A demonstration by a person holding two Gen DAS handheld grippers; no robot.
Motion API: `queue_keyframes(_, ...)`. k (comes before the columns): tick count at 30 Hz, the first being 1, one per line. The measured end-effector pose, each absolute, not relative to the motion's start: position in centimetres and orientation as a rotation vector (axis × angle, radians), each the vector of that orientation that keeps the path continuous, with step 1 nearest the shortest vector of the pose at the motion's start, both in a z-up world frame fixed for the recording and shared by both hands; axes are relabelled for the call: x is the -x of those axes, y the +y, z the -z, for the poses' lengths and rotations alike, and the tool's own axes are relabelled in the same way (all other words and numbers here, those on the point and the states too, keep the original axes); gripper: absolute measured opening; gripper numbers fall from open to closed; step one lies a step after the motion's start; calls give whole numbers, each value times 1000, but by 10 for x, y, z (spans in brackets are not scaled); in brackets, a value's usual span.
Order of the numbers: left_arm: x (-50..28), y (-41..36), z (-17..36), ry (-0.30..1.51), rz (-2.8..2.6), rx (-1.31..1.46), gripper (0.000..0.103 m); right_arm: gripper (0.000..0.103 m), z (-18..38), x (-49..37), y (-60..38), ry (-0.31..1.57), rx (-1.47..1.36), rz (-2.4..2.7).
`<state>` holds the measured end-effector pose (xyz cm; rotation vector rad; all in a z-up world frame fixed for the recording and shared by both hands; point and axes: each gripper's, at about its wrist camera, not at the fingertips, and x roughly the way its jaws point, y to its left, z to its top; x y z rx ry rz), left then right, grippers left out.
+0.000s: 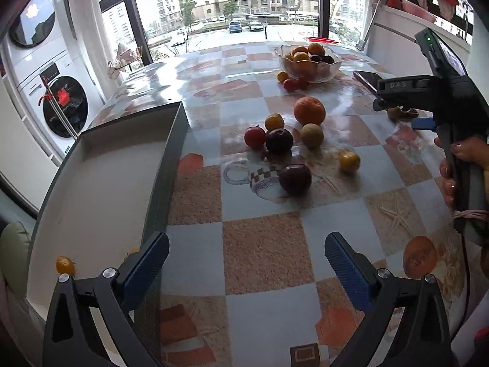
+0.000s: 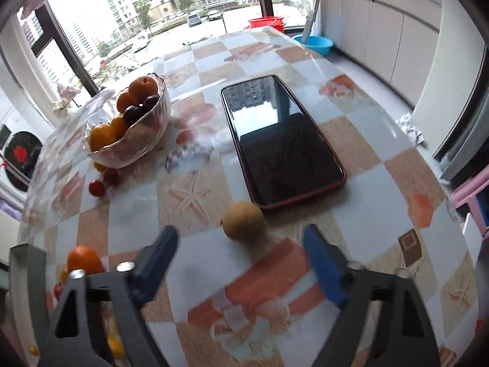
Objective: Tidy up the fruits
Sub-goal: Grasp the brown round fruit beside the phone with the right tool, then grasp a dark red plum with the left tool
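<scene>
The left claw [image 1: 247,263] points down at an angle, its jaws wide apart and empty. The right claw [image 2: 240,257] also tilts down, jaws apart, gripping nothing. A hand [image 1: 458,171] holds its handle.

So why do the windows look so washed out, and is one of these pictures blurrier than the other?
Left wrist view: daylight blows out the window, glare sheens the tablecloth, and straight edges like the gray tray bow from the fisheye. Right wrist view: softer overall, tablecloth pattern smeared near the right hand-held gripper, window reflected in the phone screen.
</scene>
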<state>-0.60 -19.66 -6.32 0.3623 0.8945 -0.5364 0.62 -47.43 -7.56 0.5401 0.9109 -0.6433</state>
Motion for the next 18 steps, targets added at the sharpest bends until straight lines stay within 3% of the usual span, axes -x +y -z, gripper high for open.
queue_keyframes(1,4,-198,63,897,535,-362,103,67,75,-8,-473,907,-531,657)
queue_keyframes(3,1,-200,63,901,533,-357,103,35,74,-8,-474,892,-537,662)
queue_keyframes(4,-1,-202,63,902,534,-355,103,31,74,-7,-475,887,-547,656)
queue_keyframes(16,-21,-233,63,905,540,-309,102,32,68,63,-454,863,-609,435)
queue_keyframes(18,-24,-238,65,910,537,-306,93,32,65,75,-444,859,-589,413)
